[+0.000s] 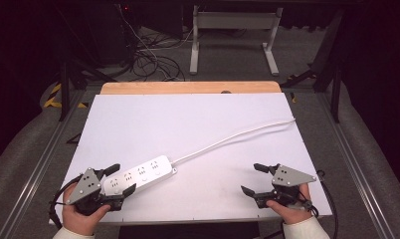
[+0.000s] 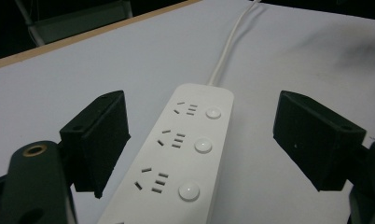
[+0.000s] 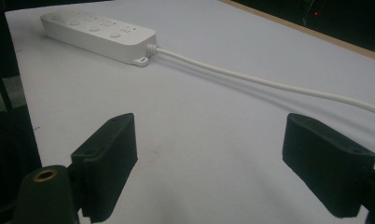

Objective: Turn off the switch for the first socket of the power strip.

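A white power strip (image 1: pixel 138 175) lies flat on the white table (image 1: pixel 198 124) at the front left, with several sockets and round buttons on top. Its white cord (image 1: pixel 228 137) runs off toward the table's far right edge. My left gripper (image 1: pixel 119 179) is open, its jaws standing on either side of the strip's near end without touching it. In the left gripper view the strip (image 2: pixel 185 154) lies between the two wide-apart jaws of that left gripper (image 2: pixel 202 135). My right gripper (image 1: pixel 254 178) is open at the front right over bare table. Its own view shows the right gripper (image 3: pixel 223 158), the strip (image 3: pixel 97 35) and the cord (image 3: pixel 269 84) farther off.
A wooden strip (image 1: pixel 190 88) borders the table's far edge. Beyond it stand a white frame's legs (image 1: pixel 233 40) and loose cables (image 1: pixel 148 59) on the floor. Metal rails (image 1: pixel 44 149) run along both sides of the table.
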`<state>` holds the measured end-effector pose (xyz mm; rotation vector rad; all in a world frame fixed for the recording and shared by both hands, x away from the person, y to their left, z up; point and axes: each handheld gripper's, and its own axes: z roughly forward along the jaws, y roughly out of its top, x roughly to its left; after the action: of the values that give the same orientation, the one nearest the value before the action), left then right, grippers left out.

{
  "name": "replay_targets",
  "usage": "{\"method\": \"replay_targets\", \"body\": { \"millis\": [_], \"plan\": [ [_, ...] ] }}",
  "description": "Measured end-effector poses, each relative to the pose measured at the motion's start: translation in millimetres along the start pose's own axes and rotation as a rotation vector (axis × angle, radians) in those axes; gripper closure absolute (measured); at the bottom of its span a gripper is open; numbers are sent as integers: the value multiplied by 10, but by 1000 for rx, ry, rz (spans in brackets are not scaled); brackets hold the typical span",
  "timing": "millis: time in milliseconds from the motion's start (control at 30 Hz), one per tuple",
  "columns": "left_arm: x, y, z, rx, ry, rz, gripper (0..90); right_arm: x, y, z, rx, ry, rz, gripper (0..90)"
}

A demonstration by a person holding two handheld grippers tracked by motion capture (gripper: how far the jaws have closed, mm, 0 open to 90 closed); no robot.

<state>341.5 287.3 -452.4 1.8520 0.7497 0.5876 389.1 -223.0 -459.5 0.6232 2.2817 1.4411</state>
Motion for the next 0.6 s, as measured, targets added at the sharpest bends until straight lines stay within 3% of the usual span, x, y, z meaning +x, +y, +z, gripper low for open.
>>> {"method": "replay_targets", "body": {
  "millis": [200, 600],
  "plan": [
    [-7, 13, -4, 9, 1, 24, 195, 2, -7, 14, 8, 4, -5, 182],
    [-8, 23, -23, 13, 3, 27, 244, 8, -7, 17, 8, 7, -6, 206]
  ]
}}
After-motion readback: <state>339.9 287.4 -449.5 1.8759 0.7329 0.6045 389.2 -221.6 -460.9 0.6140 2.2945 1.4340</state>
